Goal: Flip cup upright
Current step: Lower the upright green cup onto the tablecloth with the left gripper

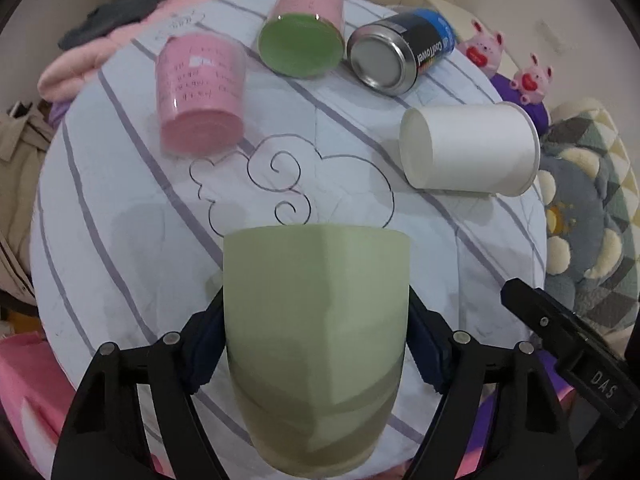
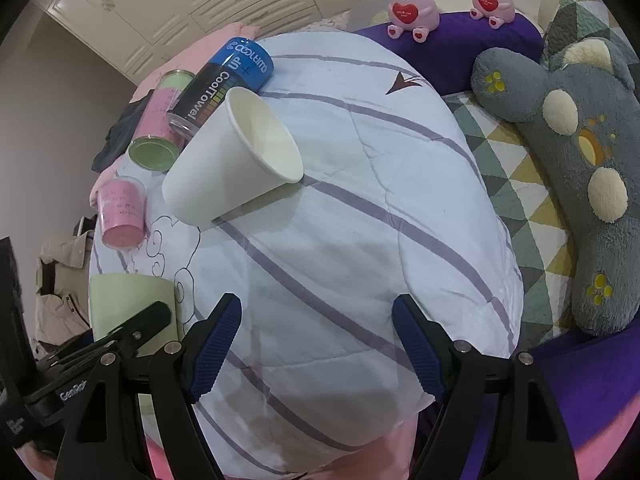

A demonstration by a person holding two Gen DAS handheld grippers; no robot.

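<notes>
Cup (image 1: 316,344), pale green, sits pinched between the left gripper's (image 1: 316,340) jaws above the quilt (image 1: 120,248), rim toward 12 o'clock along the fingers, while the right gripper (image 2: 316,344) hangs spread and empty at its 3 o'clock.

The green cup (image 1: 316,344) hides the left tongs' (image 1: 316,322) pad faces.

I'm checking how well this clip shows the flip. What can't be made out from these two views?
- Left wrist view: the green cup held by the left gripper shows only its outer wall; the rim opening is unseen.
- Right wrist view: that cup is partly covered by the left gripper's finger.
- Left wrist view: the white paper cup shows no opening.
- Both views: writing on the pink containers is too blurred.
</notes>
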